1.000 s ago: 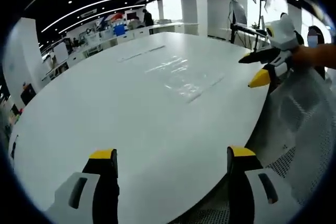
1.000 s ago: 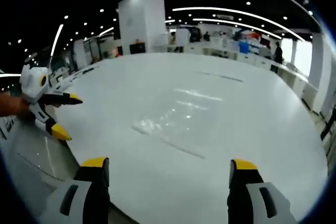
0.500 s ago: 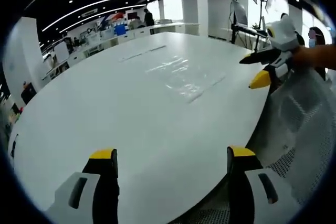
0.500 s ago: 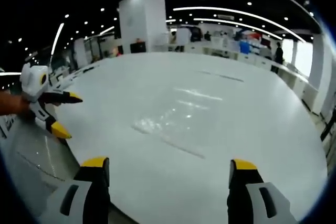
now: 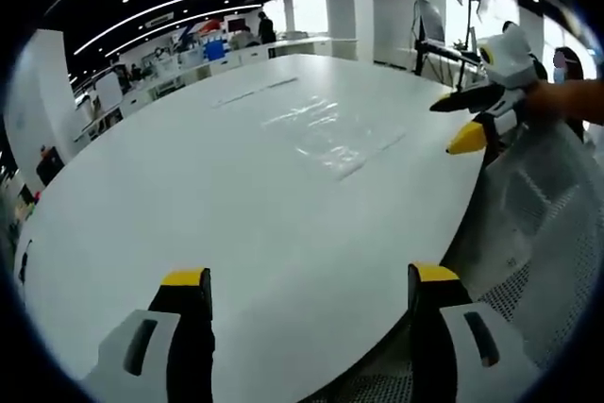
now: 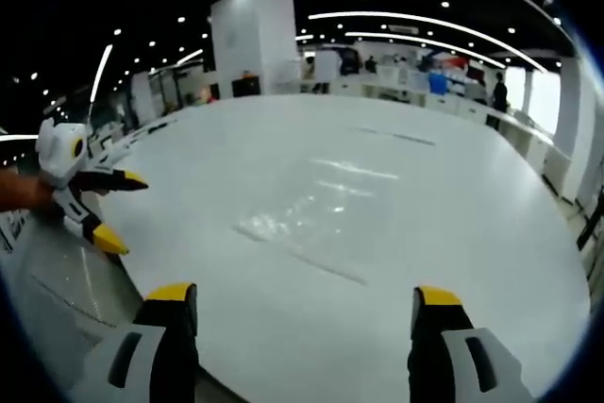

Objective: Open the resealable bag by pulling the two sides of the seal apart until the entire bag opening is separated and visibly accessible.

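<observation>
Almost nothing has moved since the earlier frames: in the left gripper view the whole picture has slid a touch, so my hand has drifted slightly, while the bag lies where it lay.

The clear, flat resealable plastic bag (image 5: pixel 338 137) rests on the large white oval table (image 5: pixel 189 205), in the upper middle of the left gripper view. Its seal strip shows as a faint line along the edge nearest the right of the frame. I cannot tell whether the seal is pressed closed. In the right gripper view the same bag (image 6: pixel 316 209) lies at the centre of the frame, glinting under the ceiling lights, with the seal line running down towards the lower middle.

My left gripper (image 5: pixel 307 280), black with yellow tips, rises from the bottom of its view with its jaws spread wide and holding nothing, hovering over the near table edge, well apart from the bag. It also appears at the left edge of the right gripper view (image 6: pixel 118 209), jaws parted, held by a hand.

My right gripper (image 6: pixel 302 294) is likewise spread and empty, low in its frame, short of the bag. It shows at the upper right of the left gripper view (image 5: pixel 458 125), beside a white mesh chair back (image 5: pixel 538 233).
</observation>
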A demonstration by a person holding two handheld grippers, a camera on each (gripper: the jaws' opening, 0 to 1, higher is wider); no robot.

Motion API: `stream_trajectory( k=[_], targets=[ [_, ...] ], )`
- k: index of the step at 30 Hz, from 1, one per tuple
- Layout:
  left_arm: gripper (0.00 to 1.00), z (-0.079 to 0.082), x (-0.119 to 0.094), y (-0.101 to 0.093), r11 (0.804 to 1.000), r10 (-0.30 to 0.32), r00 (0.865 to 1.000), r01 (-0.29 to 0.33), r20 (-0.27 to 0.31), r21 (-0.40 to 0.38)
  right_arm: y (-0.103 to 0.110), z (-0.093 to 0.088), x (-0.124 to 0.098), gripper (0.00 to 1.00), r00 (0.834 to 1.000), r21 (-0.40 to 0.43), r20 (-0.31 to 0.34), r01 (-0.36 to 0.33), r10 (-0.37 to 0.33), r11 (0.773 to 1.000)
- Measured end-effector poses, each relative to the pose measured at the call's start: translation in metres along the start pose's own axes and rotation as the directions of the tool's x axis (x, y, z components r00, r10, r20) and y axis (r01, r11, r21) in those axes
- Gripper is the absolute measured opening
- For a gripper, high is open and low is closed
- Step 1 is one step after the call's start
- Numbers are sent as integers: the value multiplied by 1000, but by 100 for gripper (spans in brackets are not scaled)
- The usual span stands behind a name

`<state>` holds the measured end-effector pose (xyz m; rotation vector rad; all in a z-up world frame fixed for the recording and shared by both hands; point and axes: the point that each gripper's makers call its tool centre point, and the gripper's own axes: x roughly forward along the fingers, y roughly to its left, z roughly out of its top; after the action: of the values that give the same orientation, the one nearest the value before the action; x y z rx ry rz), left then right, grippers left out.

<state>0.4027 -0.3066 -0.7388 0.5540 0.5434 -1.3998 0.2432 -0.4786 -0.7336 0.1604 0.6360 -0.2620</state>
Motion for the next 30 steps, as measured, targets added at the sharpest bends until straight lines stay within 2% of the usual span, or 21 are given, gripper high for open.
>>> stream_trajectory(
  k=[30],
  targets=[
    [82,-5,1,0,1000,2,1000,-2,-25,9,6,-6,3,93,999,-5,-31,-34,34,999]
  ],
)
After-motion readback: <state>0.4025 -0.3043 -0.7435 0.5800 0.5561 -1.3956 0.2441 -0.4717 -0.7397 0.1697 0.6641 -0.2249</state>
